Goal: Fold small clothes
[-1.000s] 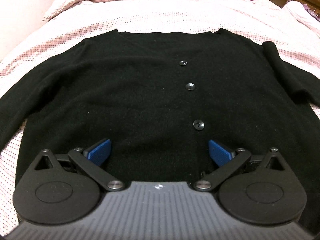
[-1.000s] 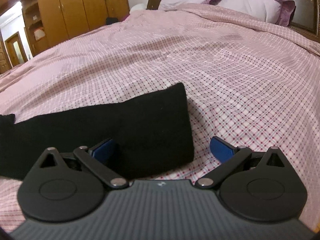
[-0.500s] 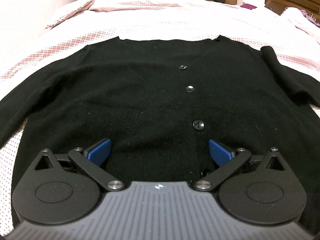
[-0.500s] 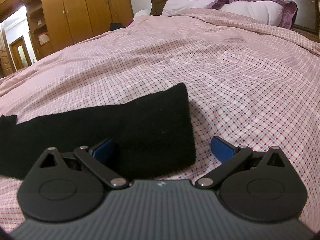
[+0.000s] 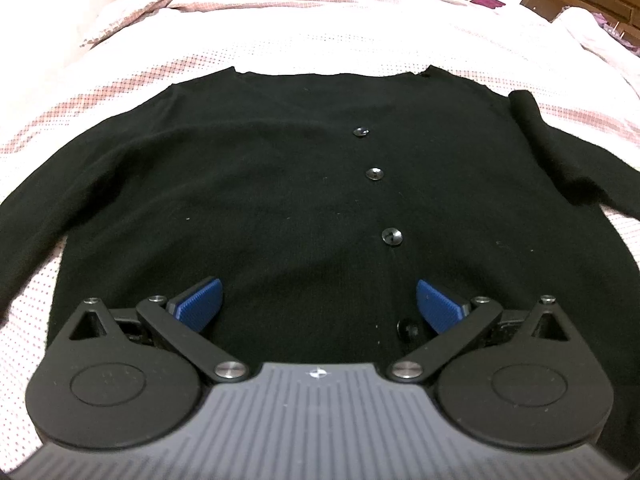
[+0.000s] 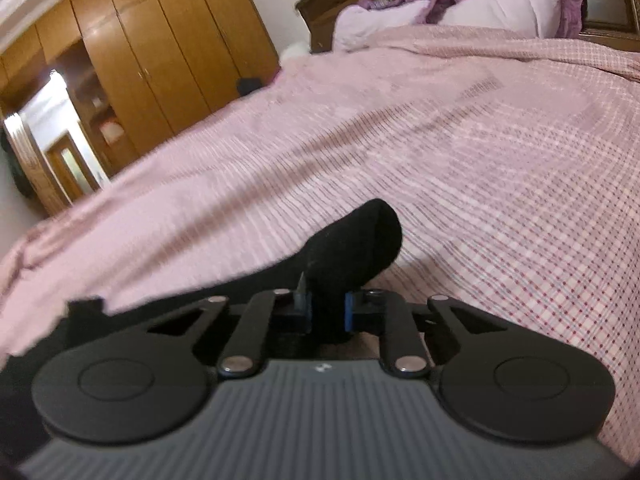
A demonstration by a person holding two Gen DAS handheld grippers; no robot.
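Since the earlier frame the right gripper [image 6: 328,312] has clenched its fingers on the sleeve [image 6: 356,240] cuff and raised it off the bed [image 6: 500,160]. Low in its frame, the left gripper [image 5: 318,304] hovers released over the cardigan [image 5: 260,184], spread flat mid-frame. Sleeve-folding looks underway; next, carry the cuff across onto the body.

Your black knitted button-front cardigan [image 5: 248,184] lies flat on the pink checked bedspread [image 5: 320,40], neckline at 12 o'clock and hem nearest you. Your left gripper [image 5: 318,304] hangs over the hem at 6 o'clock, its pads spread either side of the lowest button. At 2 o'clock the sleeve [image 6: 360,240] rises off the bedspread, pinched in your right gripper [image 6: 328,312].
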